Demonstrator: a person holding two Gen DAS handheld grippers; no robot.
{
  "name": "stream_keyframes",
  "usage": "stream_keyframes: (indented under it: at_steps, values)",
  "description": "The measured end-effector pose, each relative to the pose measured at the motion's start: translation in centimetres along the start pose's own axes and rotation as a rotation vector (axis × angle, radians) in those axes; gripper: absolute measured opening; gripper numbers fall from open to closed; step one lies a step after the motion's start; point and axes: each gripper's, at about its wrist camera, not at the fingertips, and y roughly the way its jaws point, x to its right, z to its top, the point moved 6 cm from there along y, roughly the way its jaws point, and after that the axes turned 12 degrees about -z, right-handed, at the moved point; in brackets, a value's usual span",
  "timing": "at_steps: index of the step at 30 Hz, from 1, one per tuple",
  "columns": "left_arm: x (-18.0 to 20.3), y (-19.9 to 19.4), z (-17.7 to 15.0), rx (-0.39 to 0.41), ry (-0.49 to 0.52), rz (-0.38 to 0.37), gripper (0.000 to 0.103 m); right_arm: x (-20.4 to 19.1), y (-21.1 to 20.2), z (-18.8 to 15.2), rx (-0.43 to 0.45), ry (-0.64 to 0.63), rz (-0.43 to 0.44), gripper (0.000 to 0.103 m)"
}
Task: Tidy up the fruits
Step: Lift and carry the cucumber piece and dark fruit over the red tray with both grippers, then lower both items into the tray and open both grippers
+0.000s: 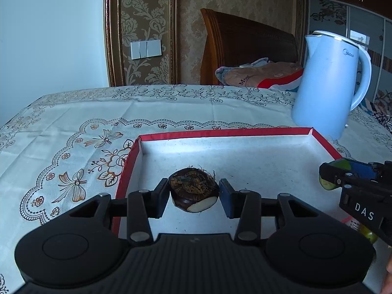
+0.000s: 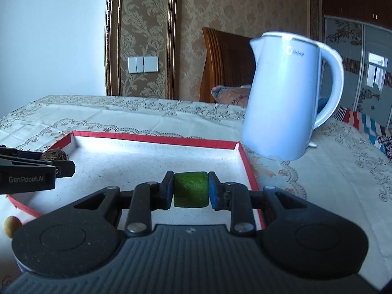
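- Both grippers work over a red-rimmed tray (image 1: 245,132) with a white, speckled floor, set on a floral embroidered tablecloth (image 1: 73,127).
- Left gripper (image 1: 194,193): its fingers stand slightly apart on either side of a dark brown water chestnut (image 1: 193,189); the left finger (image 1: 161,196) sits against the fruit's side, while a thin gap shows at the blue-padded right finger (image 1: 226,197), so a firm clamp cannot be confirmed.
- That chestnut is squat and round, glossy dark brown, with a rough, fibrous top and a pale cut patch on its lower near side. It sits between the fingertips, over the tray's left front area, close to the red left wall; whether it rests on the floor cannot be told.
- Right gripper (image 2: 191,189): closed tight on a green fruit piece (image 2: 191,188), both blue pads pressed flat against its sides.
- This piece is a short, stubby chunk with bright, finely textured green skin, held crosswise between the pads above the tray's right front portion, near the red right rim.
- From the left wrist view the same piece shows a pale cut end poking out beside the right tool's fingers.
- A light blue electric kettle (image 2: 284,93) stands on the cloth just beyond the tray's far right corner.
- One small yellowish fruit (image 2: 11,225) lies on the cloth outside the tray's near left edge.
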Motion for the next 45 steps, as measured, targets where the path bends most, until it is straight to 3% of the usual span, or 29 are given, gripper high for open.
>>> stream_keyframes:
  at_steps: [13,32,43,45]
  values:
    - [-1.0,3.1,0.0,-0.051,-0.031,0.032,0.043,-0.5,3.7,0.6,-0.082,0.025,0.013,0.027]
    - [-1.4,4.7,-0.5,-0.083,-0.05,0.052,0.043,-1.1,5.8,0.1,-0.188,-0.004,0.032,0.027]
    - [-1.5,4.6,-0.8,-0.078,-0.043,0.06,0.045,-1.1,5.7,0.1,-0.193,-0.009,0.029,0.028]
    - [-1.4,4.6,-0.8,-0.078,-0.043,0.066,0.05,-1.1,5.7,0.1,-0.192,-0.013,0.028,0.028]
